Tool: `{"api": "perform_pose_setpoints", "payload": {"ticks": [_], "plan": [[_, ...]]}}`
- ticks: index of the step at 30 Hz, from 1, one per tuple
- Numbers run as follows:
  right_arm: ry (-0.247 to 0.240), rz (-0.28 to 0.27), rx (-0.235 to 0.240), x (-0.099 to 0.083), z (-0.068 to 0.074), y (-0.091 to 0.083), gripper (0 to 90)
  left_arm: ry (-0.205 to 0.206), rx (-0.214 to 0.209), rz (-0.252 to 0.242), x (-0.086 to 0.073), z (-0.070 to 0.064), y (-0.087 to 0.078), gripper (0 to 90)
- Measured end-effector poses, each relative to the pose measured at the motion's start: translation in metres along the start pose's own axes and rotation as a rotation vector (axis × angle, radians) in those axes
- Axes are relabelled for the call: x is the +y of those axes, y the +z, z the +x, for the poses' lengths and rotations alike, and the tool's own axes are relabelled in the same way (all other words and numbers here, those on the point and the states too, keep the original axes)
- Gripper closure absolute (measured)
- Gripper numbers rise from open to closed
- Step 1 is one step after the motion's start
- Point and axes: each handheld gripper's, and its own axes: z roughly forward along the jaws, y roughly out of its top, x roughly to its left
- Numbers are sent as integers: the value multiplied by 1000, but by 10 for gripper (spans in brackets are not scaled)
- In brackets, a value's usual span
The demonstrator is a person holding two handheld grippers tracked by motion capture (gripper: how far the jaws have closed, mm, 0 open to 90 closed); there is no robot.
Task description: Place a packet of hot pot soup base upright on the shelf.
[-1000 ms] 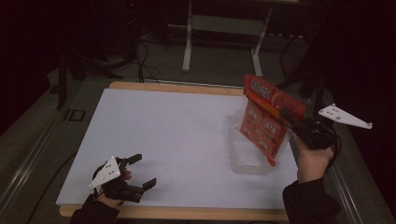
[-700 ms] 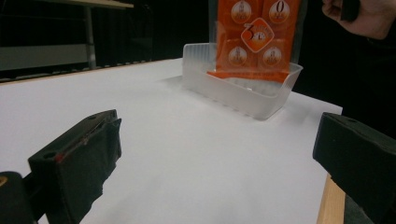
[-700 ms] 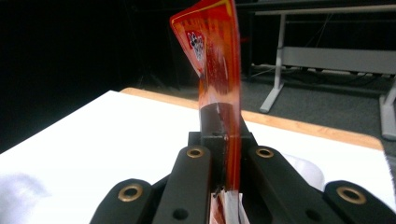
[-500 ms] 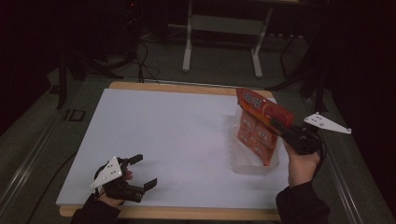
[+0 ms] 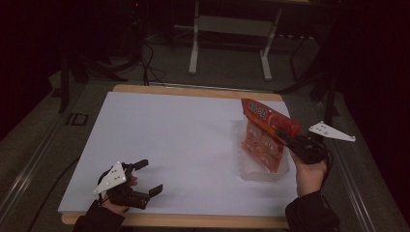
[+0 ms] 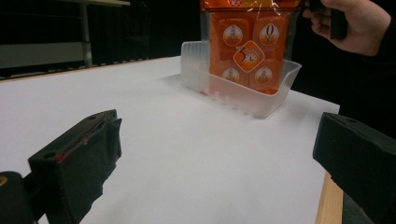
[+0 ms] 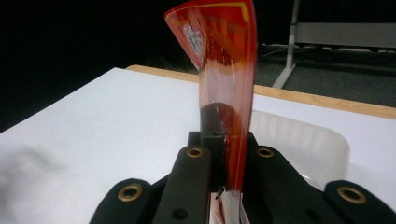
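Right gripper (image 5: 285, 137) clamped tight on the top seam of the glossy orange snack bag (image 5: 263, 140), bottom end dipping into the clear plastic rectangular tray (image 5: 251, 173) at about 3 o'clock on the white table (image 5: 183, 140). Left gripper (image 5: 145, 176) parked at 7 o'clock, jaws wide open, holding nothing. Risky bit, probably: floppy bag catching the rim, tipping or dragging that light tray, or slipping out of such a thin pinch.

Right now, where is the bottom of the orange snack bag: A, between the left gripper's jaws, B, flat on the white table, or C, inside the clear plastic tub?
C: the orange snack bag hangs from the right gripper, its lower end inside the clear plastic tub.
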Motion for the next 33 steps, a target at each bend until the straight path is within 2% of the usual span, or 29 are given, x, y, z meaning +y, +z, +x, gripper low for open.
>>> {"api": "perform_pose_setpoints", "payload": {"ticks": [6, 15, 20, 33], "plan": [[19, -13, -15, -6, -12, -5, 900, -11, -3, 2, 0, 1, 1, 14], [27, -14, -43, -5, -20, -4, 900, -32, -18, 8, 0, 1, 1, 14], [36, -15, -76, -5, -31, -4, 900, -44, -13, 3, -1, 3, 0, 14], [64, -3, -115, -6, -48, -5, 898, -50, -15, 9, -2, 3, 1, 14]]}}
